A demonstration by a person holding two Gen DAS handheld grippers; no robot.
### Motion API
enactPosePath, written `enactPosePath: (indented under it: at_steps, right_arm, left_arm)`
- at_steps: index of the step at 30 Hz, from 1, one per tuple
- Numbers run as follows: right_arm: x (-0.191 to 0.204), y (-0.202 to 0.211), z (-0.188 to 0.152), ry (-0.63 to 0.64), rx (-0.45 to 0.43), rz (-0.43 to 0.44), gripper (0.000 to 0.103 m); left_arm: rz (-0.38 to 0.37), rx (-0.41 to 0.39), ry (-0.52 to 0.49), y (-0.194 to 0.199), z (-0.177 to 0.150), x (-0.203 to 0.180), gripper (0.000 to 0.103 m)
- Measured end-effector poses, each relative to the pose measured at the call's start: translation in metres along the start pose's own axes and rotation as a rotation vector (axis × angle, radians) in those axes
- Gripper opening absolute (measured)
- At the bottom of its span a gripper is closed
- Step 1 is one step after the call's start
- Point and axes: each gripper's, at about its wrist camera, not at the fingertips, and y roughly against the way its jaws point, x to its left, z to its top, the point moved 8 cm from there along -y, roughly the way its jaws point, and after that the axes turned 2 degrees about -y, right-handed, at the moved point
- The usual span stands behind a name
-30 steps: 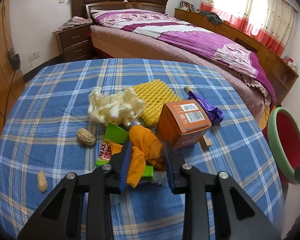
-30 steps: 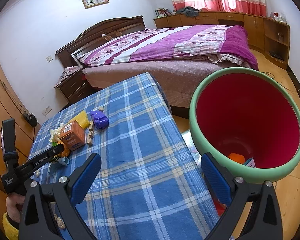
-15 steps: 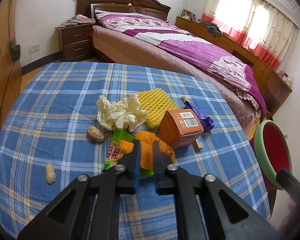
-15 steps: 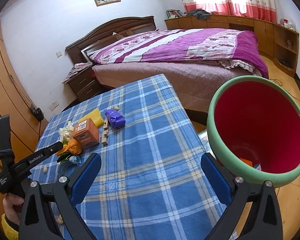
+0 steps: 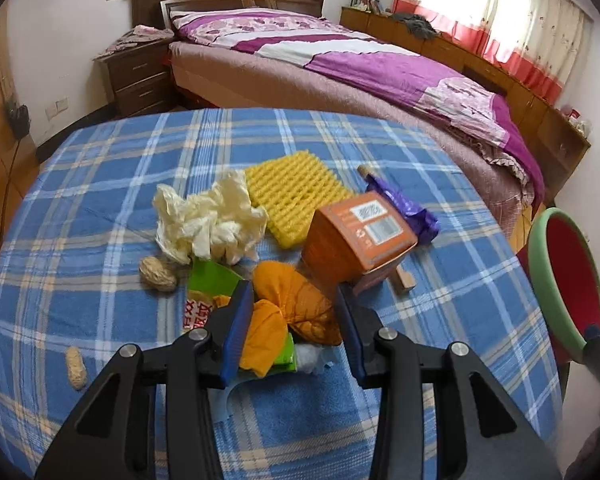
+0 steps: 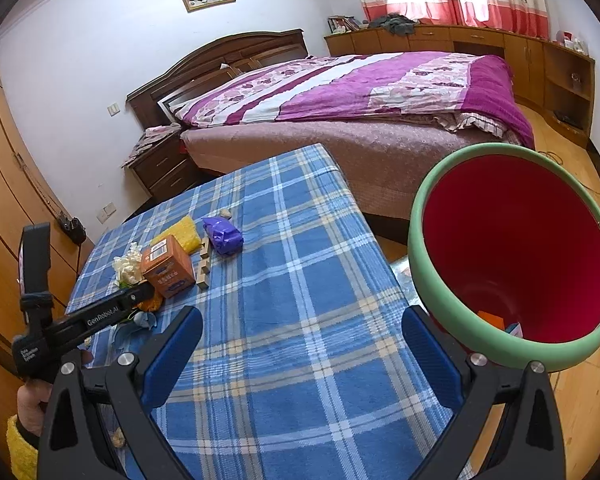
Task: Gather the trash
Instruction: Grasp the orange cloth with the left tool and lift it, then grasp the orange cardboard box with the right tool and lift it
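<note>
Looking along the left gripper (image 5: 294, 320), nearly all the trash is seen uncollected on the plaid tablecloth (image 5: 100, 208). Its jaws are opening, and the orange wad (image 5: 288, 312) lies between the blue pads (image 5: 240, 320); the left pad stands against the wad, the right pad appears clear of it, so no firm grip is judged to exist. Under the wad lies a green snack wrapper (image 5: 212, 280). Beyond it are the crumpled white paper (image 5: 208, 224), the yellow foam net (image 5: 296, 196), the orange carton (image 5: 356, 240), the purple wrapper (image 5: 412, 216) and a small wooden block (image 5: 404, 280). One peanut (image 5: 158, 274) lies beside the white paper and a second peanut (image 5: 76, 368) lies well apart near the left table edge. The bin (image 5: 540, 280) shows at the right edge of this view.

Turning to the right wrist view, the right gripper (image 6: 300, 352) stands wide open with nothing between its pads, above bare tablecloth. The red bin with green rim (image 6: 420, 248) stands just beside the table's right edge, tilted toward the camera; what supports it cannot be told. Inside, at the bottom, a few small items (image 6: 496, 320) are visible, so some collection is judged done. The left gripper (image 6: 100, 312) reaches into the trash cluster at the far left, well apart from the bin.

Remaining work, as judged: secure the orange wad, carry it to the bin, then repeat for every item listed above.
</note>
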Motion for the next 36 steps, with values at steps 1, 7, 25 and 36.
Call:
enactPosePath:
  at_steps: [1,7,25,36]
  right_arm:
    - [0.000,-0.001,0.000,-0.001,0.001,0.001,0.102]
    - [0.001,-0.003,-0.002,-0.004,0.007,0.009,0.102]
    - [0.023,-0.008,0.006,0.052,0.007,0.035,0.102]
    - [0.092,-0.046,0.006,0.173,0.061,0.103,0.102]
  left_arm:
    - [0.002,0.000,0.000,-0.001,-0.001,0.000,0.043]
    - [0.019,0.016,-0.048,-0.001,-0.010,-0.005,0.043]
    - [-0.071,-0.125,0.078,0.052,0.000,0.013,0.030]
    - [0.018,-0.185,0.200,0.075,0.001,0.065,0.030]
